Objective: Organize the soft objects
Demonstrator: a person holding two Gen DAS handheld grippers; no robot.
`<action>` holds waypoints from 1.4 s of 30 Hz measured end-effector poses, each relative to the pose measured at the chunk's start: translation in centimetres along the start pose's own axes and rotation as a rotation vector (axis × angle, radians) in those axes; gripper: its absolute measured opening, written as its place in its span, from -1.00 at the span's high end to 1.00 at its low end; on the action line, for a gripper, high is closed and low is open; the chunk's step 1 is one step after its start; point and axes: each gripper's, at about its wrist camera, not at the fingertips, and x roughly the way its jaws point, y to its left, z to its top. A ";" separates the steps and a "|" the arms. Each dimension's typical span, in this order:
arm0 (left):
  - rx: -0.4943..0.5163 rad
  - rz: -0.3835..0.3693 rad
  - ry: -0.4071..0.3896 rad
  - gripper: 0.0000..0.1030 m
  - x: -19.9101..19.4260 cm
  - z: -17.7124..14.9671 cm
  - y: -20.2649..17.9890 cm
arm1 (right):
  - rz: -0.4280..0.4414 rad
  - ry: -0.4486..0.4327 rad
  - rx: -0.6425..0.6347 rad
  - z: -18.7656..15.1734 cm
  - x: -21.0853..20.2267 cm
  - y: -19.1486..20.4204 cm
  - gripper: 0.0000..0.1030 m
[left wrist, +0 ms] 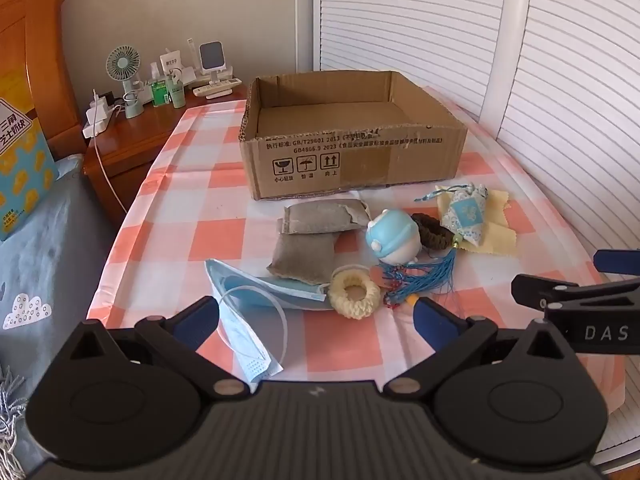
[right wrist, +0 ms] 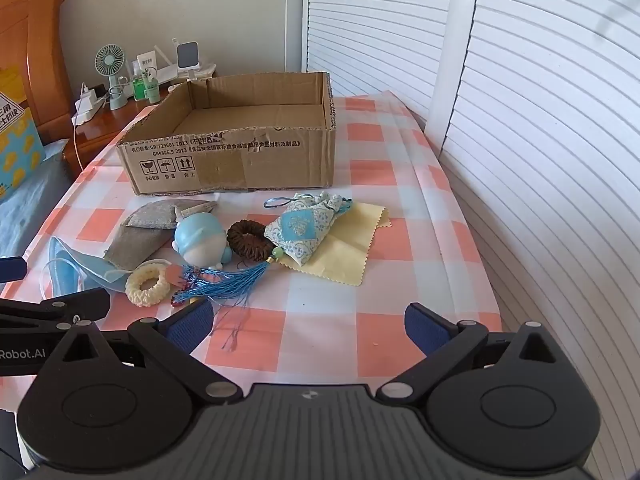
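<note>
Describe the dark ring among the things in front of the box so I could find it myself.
Start at the cardboard box on the checked cloth and look at the heap just before it. The brown woven ring lies between the blue-capped toy and the patterned pouch. The other ring is cream; this one is dark.

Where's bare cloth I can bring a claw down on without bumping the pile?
Free: the checked cloth right of the yellow cloth, toward the slatted doors; the near strip ahead of the right claw; and left of the cardboard box. The box is empty inside. Crowded: the band before the box, from face mask to sachet.
</note>
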 end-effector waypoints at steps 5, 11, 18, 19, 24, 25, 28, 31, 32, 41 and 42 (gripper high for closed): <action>0.006 0.007 -0.008 -0.99 -0.2 -0.1 -0.3 | -0.006 -0.001 0.001 0.1 0.0 0.0 -1.00; -0.005 -0.013 0.002 -0.99 -0.2 0.1 -0.1 | -0.003 0.000 0.005 0.1 0.1 0.0 -1.00; -0.009 -0.021 0.004 -0.99 -0.2 0.0 0.0 | -0.001 -0.004 0.007 0.0 -0.1 0.0 -1.00; -0.009 -0.020 0.005 -0.99 -0.2 0.0 0.0 | -0.001 -0.003 0.006 0.1 -0.1 0.0 -1.00; -0.008 -0.023 0.005 -0.99 -0.2 0.0 0.0 | -0.002 -0.005 0.006 0.1 -0.2 0.0 -1.00; -0.008 -0.023 0.006 -0.99 -0.2 0.1 0.0 | -0.001 -0.005 0.005 0.1 -0.2 0.0 -1.00; -0.007 -0.022 0.006 -0.99 -0.2 0.1 0.0 | -0.002 -0.006 0.005 0.2 -0.3 0.0 -1.00; -0.008 -0.023 0.006 -0.99 -0.3 0.1 0.0 | -0.001 -0.005 0.004 0.2 -0.2 0.0 -1.00; -0.008 -0.023 0.006 -0.99 -0.3 0.1 0.0 | 0.000 -0.005 0.004 0.2 -0.2 0.0 -1.00; -0.010 -0.025 0.006 -0.99 -0.4 0.3 0.0 | -0.002 -0.010 0.002 0.4 -0.4 0.0 -1.00; -0.011 -0.025 0.006 -0.99 -0.4 0.3 0.0 | -0.002 -0.010 0.002 0.4 -0.4 0.0 -1.00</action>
